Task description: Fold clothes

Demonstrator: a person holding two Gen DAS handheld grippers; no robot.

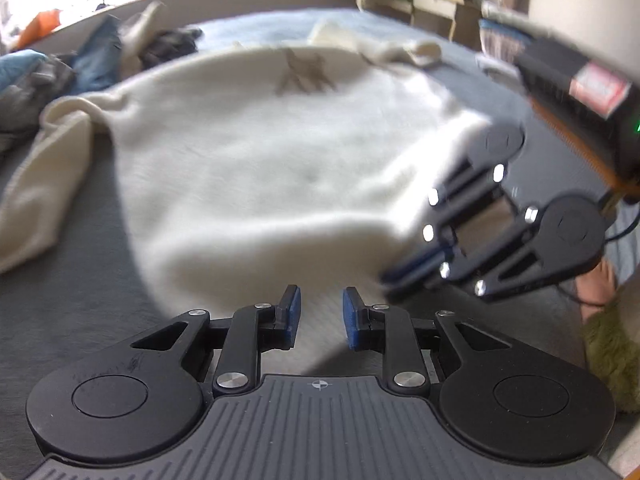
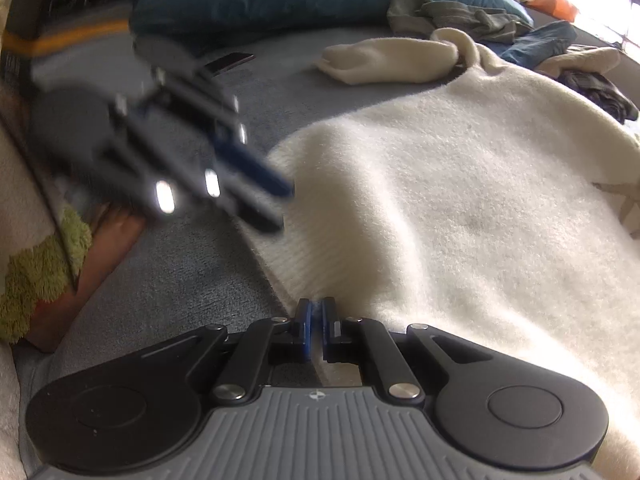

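Left gripper (image 1: 318,316): fingers apart, nothing between them, hovering over the hem of the cream fuzzy knit sweater (image 1: 256,160). Right gripper (image 2: 318,330): fingers together, clamped on sweater's hem edge. Sweater lies spread w/ some rumples on grey bed cover (image 2: 168,280), one sleeve bunched at far side.

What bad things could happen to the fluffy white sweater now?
1. The right gripper is shut on the hem of the fluffy cream knit sweater, while the left gripper is open and holds nothing. Lifting by one corner would probably bunch the fold.
2. One cream sleeve lies crumpled sideways; it may get trapped inside.
3. The pile of dark clothes sits close by the sweater's far edge and might get dragged along.
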